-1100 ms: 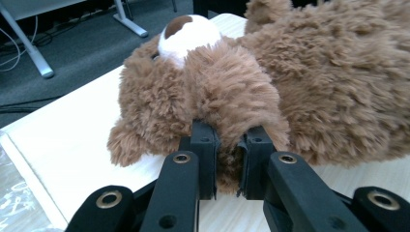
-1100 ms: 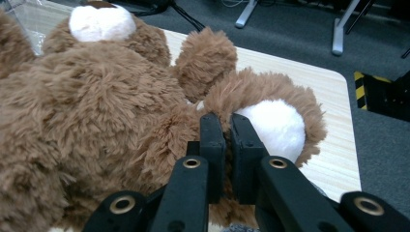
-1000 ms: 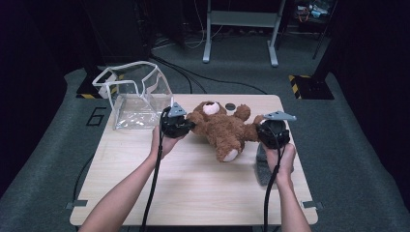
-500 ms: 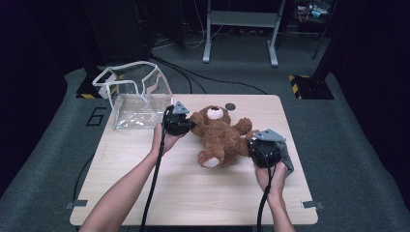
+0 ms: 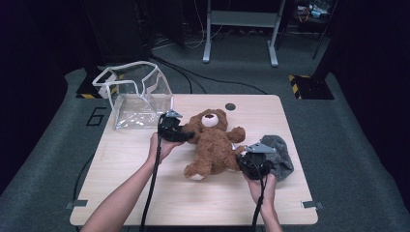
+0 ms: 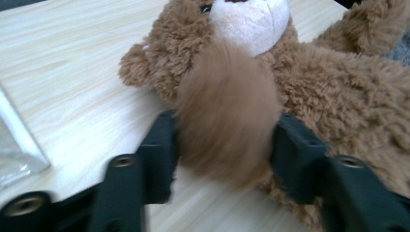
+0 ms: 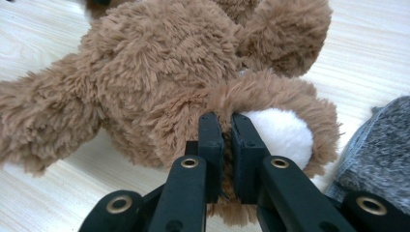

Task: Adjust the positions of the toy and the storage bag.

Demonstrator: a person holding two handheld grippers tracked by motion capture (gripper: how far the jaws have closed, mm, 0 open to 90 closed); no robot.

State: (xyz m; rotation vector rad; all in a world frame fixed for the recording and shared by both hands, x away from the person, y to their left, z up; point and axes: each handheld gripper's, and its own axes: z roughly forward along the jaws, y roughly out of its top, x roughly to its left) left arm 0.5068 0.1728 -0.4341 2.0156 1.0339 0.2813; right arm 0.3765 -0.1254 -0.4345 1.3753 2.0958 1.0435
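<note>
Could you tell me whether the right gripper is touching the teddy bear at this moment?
Touching. The right gripper view shows the right gripper with its jaws nearly together, pinching a fold of the teddy bear's brown fur beside its white-soled foot.

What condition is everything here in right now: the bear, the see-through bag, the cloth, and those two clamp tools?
Brown plush teddy bear: lying on its back on the wooden table.
Clear plastic bag: standing, mouth open, empty.
Grey cloth: crumpled beside the bear.
Left gripper: jaws just opening, bear's arm between them.
Right gripper: shut on the bear's leg.
</note>
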